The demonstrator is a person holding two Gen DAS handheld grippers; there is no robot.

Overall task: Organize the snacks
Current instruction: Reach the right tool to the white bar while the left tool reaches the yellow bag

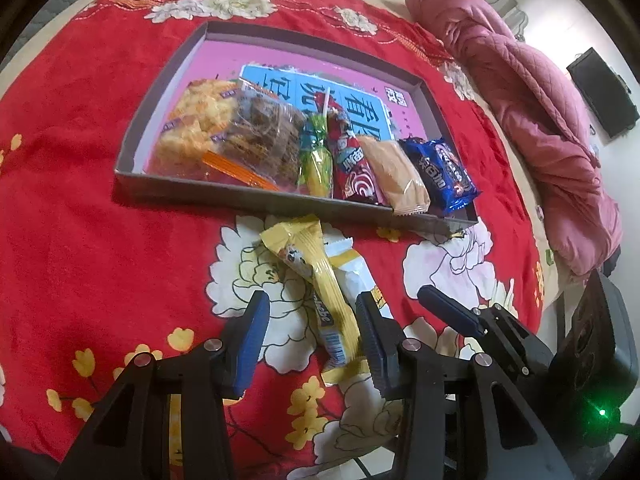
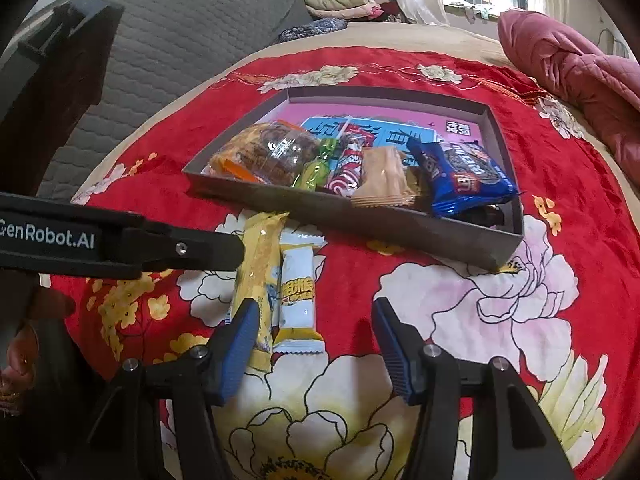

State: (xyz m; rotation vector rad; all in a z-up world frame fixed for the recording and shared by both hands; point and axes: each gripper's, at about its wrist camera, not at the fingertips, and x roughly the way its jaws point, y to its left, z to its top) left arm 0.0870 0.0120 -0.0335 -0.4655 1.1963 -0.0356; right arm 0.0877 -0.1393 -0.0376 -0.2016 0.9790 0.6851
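On the bed, a red flowered blanket (image 1: pixel 100 200) is carrying a shallow cardboard box (image 1: pixel 248 196) with a pink printed floor. Along the near wall of the box a row of snacks is lying: a clear bag of puffed pieces (image 1: pixel 196 124), a bag of brown cubes (image 1: pixel 264 136), a green candy (image 1: pixel 316 160), a red lollipop pack (image 1: pixel 352 164), a tan biscuit pack (image 1: pixel 396 176) and a blue cookie pack (image 1: pixel 444 172).

Outside the box, just in front of it, a yellow snack bar (image 1: pixel 320 280) is lying across a white-and-yellow snack bar (image 2: pixel 298 292).

The left hand-held gripper (image 1: pixel 316 340) is standing about half open around the yellow bar – its pads seem not to be pressing it. The right hand-held gripper (image 2: pixel 316 340) is also half open and holding nothing – the two bars are lying by its left finger.
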